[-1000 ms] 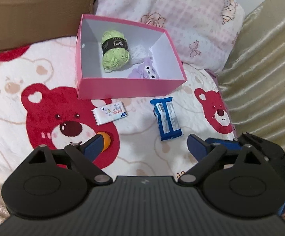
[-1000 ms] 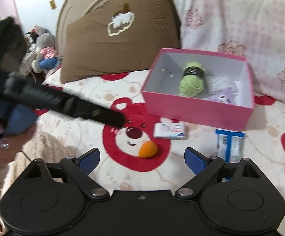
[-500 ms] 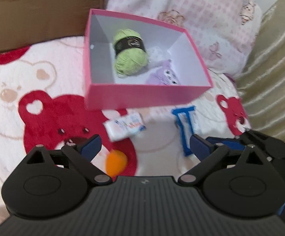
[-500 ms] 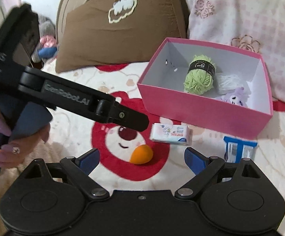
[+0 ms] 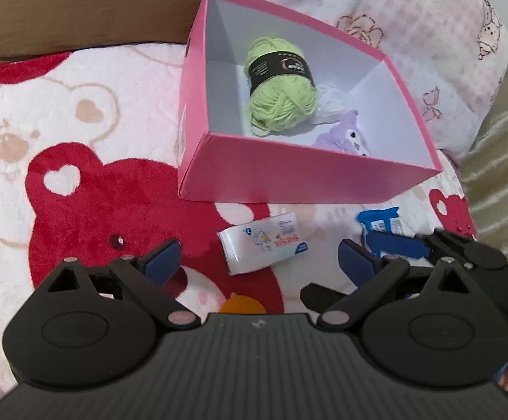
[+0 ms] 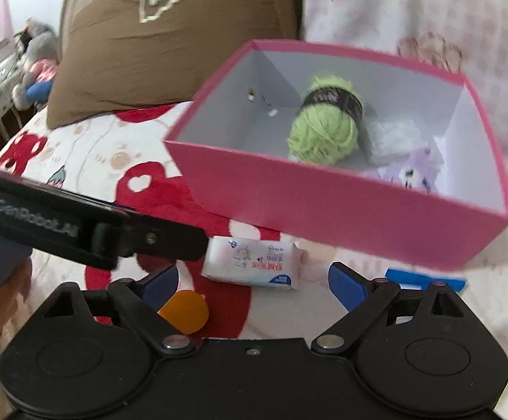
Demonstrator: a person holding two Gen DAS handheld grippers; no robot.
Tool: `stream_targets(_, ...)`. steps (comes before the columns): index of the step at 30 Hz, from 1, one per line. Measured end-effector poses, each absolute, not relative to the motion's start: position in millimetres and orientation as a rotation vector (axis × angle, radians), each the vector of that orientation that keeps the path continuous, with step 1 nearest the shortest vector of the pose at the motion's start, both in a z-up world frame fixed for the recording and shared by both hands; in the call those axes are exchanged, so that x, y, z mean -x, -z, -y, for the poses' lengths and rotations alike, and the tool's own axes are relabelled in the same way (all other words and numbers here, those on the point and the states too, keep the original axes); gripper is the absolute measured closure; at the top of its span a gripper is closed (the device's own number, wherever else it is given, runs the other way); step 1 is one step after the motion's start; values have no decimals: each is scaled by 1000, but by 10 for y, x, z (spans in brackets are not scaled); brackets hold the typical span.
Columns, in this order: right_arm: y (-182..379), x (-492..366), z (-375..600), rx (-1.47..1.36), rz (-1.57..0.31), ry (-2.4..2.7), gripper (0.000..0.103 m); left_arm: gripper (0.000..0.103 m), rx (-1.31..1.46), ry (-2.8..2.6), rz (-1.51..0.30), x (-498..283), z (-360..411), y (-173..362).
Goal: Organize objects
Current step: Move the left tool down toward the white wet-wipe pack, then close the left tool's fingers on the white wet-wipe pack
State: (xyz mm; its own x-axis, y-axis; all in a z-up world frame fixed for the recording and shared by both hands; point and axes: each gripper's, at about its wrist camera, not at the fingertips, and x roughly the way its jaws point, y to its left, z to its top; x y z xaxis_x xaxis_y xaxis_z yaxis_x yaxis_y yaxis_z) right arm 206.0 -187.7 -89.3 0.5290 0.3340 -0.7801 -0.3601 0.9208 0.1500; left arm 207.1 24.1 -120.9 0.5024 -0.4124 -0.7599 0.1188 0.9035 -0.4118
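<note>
Both tongs, left tongs (image 5: pixel 257 262) and right tongs (image 6: pixel 252 281), hanging released, tissue pack (image 5: pixel 264 243) lying between fingers, pink box (image 5: pixel 289 178) wall just beyond

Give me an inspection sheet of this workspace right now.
Surface: bear-print blanket on a bed.
Job's things: pink box holds green yarn ball, purple plush toy and a white packet; tissue pack, orange sponge and blue packet lie outside, in front.
Clutter: nothing seen.
Grippers: left gripper open, empty; right gripper open, empty.
Cables: nothing seen.
Surroundings: brown pillow, pink pillow, stuffed toys.
</note>
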Motion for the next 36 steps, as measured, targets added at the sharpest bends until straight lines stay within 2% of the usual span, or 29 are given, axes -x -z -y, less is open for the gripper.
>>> stream_targets(3,1046,-2066,1876,14,-942,-421,8,6,301,335,-978,-2069,-189,1278)
stream_targets(7,1152,-2008,1655,222,-895,-409,8,7,242,336,-960,-2092,-62,1348)
stream_targets(12,1226,-2105,1720,134,-917,-408,8,10,274,285,-1007,-2140,-84,1553)
stream_targets(18,1361,-2165,1830,45,-953,-406,9,11,439,256,-1018,-2169,-211,1675)
stream_targets(21,1420,-2196,1776,81,-976,-396,15,11,417,206,-999,-2149,-193,1660)
stream_targets(24,1398,-2228,1752,108,-956,-395,15,11,384,196,-987,-2122,-167,1680)
stream_targets(26,1396,-2296,1761,59,-976,-411,15,17,377,189,-982,-2122,-159,1715)
stream_targets(30,1450,-2357,1705,38,-1005,-431,17,45,419,209,-982,-2146,-185,1763)
stream_targets(31,1462,-2353,1684,42,-1010,-439,19,48,435,211,-982,-2158,-192,1781)
stream_targets(35,1470,-2384,1634,61,-1018,-434,19,58,503,237,-978,-2193,-216,1838)
stream_targets(36,1470,-2398,1635,59,-1019,-429,19,66,527,246,-982,-2199,-224,1857)
